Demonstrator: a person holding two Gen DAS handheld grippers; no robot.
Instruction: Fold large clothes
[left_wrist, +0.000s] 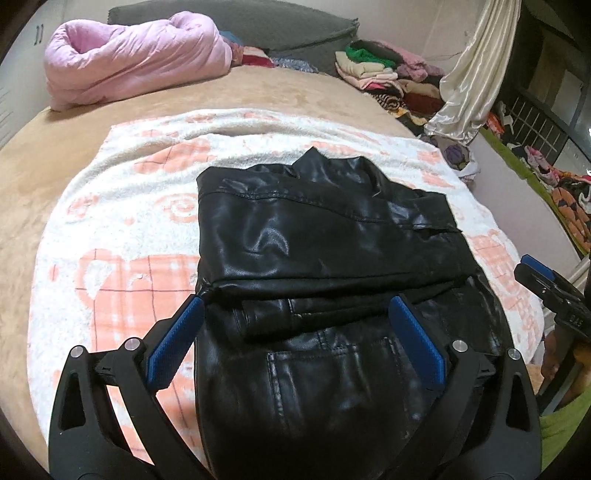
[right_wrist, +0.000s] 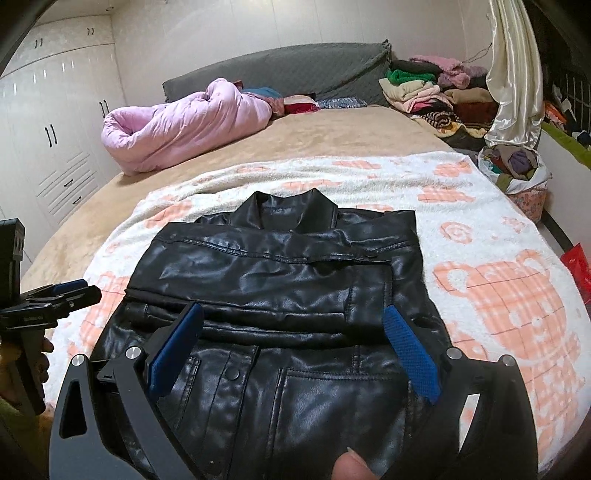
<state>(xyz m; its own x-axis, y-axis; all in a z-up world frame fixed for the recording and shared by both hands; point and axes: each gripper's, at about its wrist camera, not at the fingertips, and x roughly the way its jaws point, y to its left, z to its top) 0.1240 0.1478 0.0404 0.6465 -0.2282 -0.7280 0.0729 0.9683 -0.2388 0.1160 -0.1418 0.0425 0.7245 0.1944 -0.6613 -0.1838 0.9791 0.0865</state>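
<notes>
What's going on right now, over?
Left gripper open, right gripper open, both above jacket. Jacket partly folded on blanket. Nothing in the way.

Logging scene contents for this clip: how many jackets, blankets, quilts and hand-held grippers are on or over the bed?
Black leather jacket: 1
White-and-orange blanket: 1
Pink quilt: 1
Hand-held grippers: 2, left hand-held gripper, right hand-held gripper
Total: 5

**Rig appearance: grippers and hands**

On my left gripper (left_wrist: 295, 306) I see black curved link arms, silver round pivot pins and blue textured finger pads (left_wrist: 173, 343). My right gripper (right_wrist: 291, 317) matches: black frame, silver pins, blue pads (right_wrist: 410, 354). A bare fingertip (right_wrist: 351, 467) with a short nail shows at the right view's lower edge.
</notes>
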